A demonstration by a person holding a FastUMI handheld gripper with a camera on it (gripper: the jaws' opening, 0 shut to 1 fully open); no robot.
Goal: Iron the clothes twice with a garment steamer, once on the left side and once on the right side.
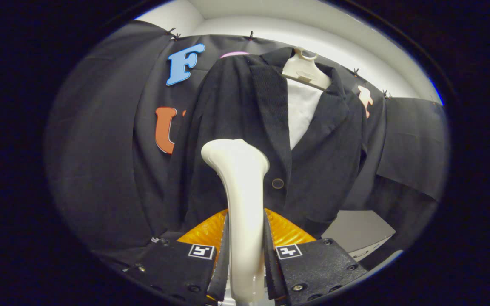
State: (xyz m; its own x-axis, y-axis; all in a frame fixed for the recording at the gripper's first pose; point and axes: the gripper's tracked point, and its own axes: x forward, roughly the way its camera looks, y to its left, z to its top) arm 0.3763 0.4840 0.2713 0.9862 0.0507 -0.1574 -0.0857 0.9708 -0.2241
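Garment steamer (240, 199): a cream-white handheld unit standing upright between the two fingers, its handle gripped low down and its rounded head rising well above the fingertips.
Steamer head: level with the lower chest of the jacket, just beside the jacket's button, to the button's left; whether it touches the cloth cannot be told.
Gripper (245, 255): closed on the steamer's handle, one finger pressing each side of it, no gap visible between pads and handle.
Finger markers: a small square black-and-white tag sits on the upper face of each finger, either side of the steamer; they carry patterns, not readable words.
Jacket (245, 127): a dark, textured suit jacket hanging beyond the steamer, front facing the gripper, lapels open over a white lining or panel (302, 114).
Button (277, 183): a single round dark button on the jacket's front edge, close to the steamer head.
Hanger (306, 70): pale plastic, above and to the right of the steamer head, holding the jacket at the collar.
Orange piece (285, 229): a glossy ribbed orange surface just behind the steamer's handle, showing on both sides of it above the fingers.
Writing: no brand or label can be read on the steamer, jacket or hanger.
Booth wall (100, 148): black cloth behind the jacket, pinned along its top edge.
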